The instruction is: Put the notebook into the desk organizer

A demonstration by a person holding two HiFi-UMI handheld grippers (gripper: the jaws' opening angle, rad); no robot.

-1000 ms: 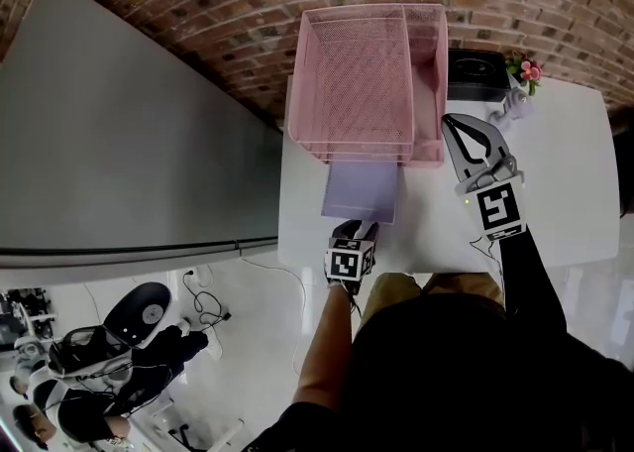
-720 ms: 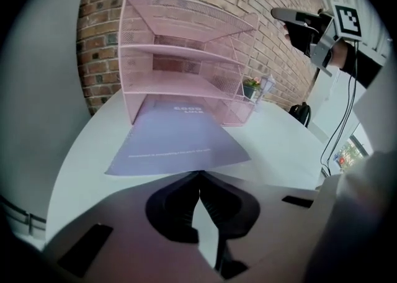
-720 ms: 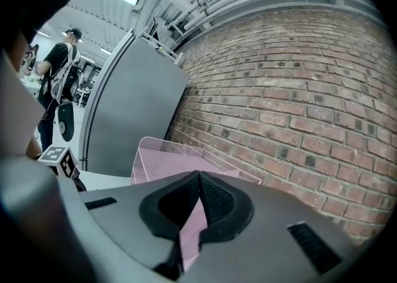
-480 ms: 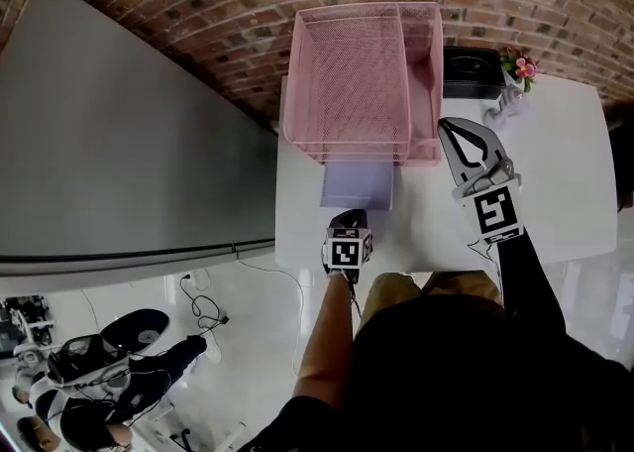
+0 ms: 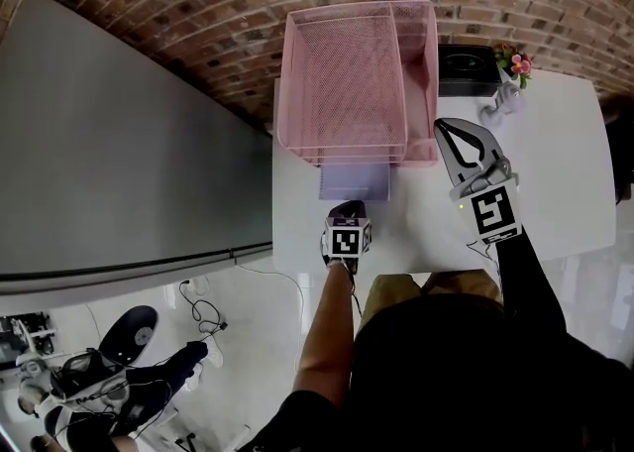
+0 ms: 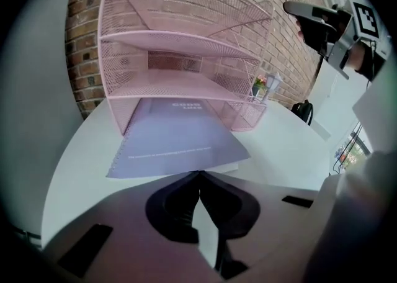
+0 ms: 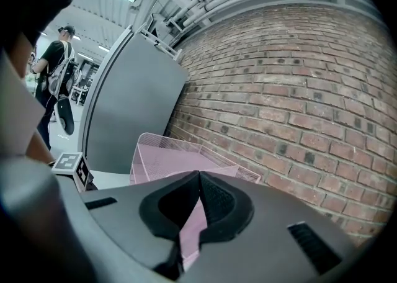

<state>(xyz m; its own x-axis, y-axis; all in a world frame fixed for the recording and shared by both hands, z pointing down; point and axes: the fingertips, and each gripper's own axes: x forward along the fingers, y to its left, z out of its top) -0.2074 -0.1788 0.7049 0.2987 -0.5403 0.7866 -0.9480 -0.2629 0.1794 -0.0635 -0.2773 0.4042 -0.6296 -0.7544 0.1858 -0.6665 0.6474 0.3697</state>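
Observation:
The lilac spiral notebook lies flat on the white table, its far half under the bottom shelf of the pink mesh desk organizer. My left gripper is shut, and its tips meet right at the notebook's near edge. Nothing shows between its pads. My right gripper hangs shut and empty above the table, just right of the organizer's front corner.
A brick wall runs behind the organizer, and a grey partition stands left of the table. A black box and a small flower pot sit at the table's back right. A person stands far off.
The left gripper's jaws closed and it moved forward toward the organizer. The notebook slid deeper under the bottom shelf, so less of it shows. The right gripper has barely moved.

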